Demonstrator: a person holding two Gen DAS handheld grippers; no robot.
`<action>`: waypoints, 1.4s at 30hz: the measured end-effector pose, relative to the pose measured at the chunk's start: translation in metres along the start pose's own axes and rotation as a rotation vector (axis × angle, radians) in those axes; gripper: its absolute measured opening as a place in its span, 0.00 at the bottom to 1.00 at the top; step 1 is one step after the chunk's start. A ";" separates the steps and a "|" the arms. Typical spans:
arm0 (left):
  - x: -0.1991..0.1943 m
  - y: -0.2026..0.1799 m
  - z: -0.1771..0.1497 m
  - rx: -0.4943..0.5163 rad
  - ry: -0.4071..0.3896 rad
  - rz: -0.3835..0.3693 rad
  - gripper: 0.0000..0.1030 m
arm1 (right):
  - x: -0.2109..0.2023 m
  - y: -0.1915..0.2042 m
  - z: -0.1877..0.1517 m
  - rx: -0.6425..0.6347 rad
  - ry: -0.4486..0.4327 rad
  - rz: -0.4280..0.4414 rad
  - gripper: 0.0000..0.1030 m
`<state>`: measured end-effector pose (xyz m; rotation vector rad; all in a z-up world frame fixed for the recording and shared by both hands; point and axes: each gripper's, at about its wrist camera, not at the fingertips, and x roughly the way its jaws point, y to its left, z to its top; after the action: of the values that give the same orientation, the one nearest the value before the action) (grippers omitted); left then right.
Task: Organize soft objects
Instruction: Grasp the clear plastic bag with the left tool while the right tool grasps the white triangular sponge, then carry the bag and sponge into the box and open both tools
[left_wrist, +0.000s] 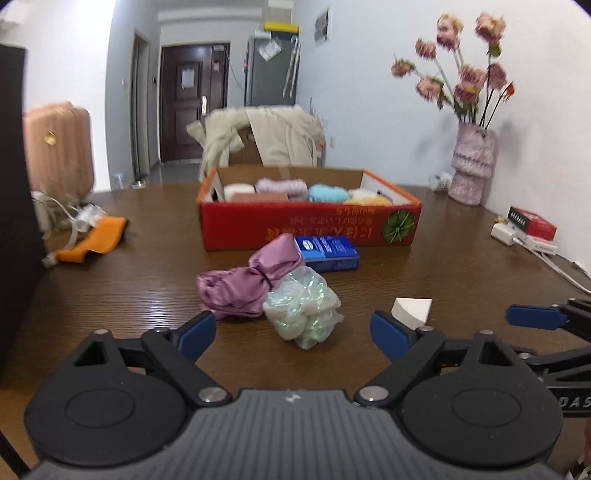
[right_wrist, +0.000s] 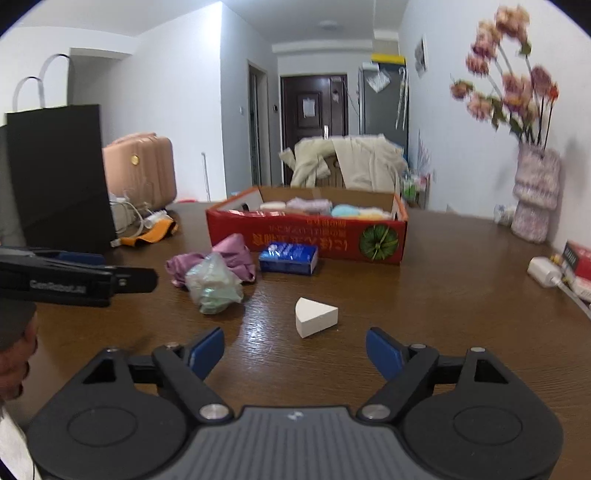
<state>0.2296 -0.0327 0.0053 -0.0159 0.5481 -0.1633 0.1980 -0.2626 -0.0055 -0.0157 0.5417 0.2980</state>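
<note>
On the brown table lie a purple satin cloth (left_wrist: 243, 288) (right_wrist: 236, 254), a crumpled iridescent plastic bag (left_wrist: 303, 306) (right_wrist: 212, 284), a white wedge sponge (left_wrist: 412, 308) (right_wrist: 314, 317) and a blue packet (left_wrist: 327, 253) (right_wrist: 290, 258). Behind them stands a red cardboard box (left_wrist: 306, 229) (right_wrist: 306, 238) holding several soft pastel items. My left gripper (left_wrist: 293, 334) is open just short of the plastic bag, with nothing between its fingers. In the right wrist view my right gripper (right_wrist: 295, 352) is open just before the sponge. It shows at the left wrist view's right edge as a blue fingertip (left_wrist: 532, 316).
An orange cloth (left_wrist: 92, 240) and cables lie at the table's far left beside a black paper bag (right_wrist: 59, 173). A pink vase of flowers (left_wrist: 472, 166), a red box (left_wrist: 532, 221) and a white charger (left_wrist: 508, 233) line the right wall. Beyond the table a chair holds a beige coat (left_wrist: 266, 136).
</note>
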 end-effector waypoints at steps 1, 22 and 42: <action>0.009 -0.001 0.002 -0.001 0.010 -0.003 0.86 | 0.009 -0.002 0.001 0.007 0.009 0.004 0.73; 0.067 0.003 0.016 -0.027 0.096 -0.089 0.41 | 0.107 -0.016 0.020 -0.002 0.129 0.012 0.32; -0.037 -0.010 0.036 -0.010 -0.087 -0.087 0.41 | 0.029 -0.011 0.032 -0.018 -0.026 0.018 0.30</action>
<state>0.2159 -0.0374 0.0557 -0.0564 0.4612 -0.2431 0.2407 -0.2627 0.0061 -0.0242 0.5138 0.3203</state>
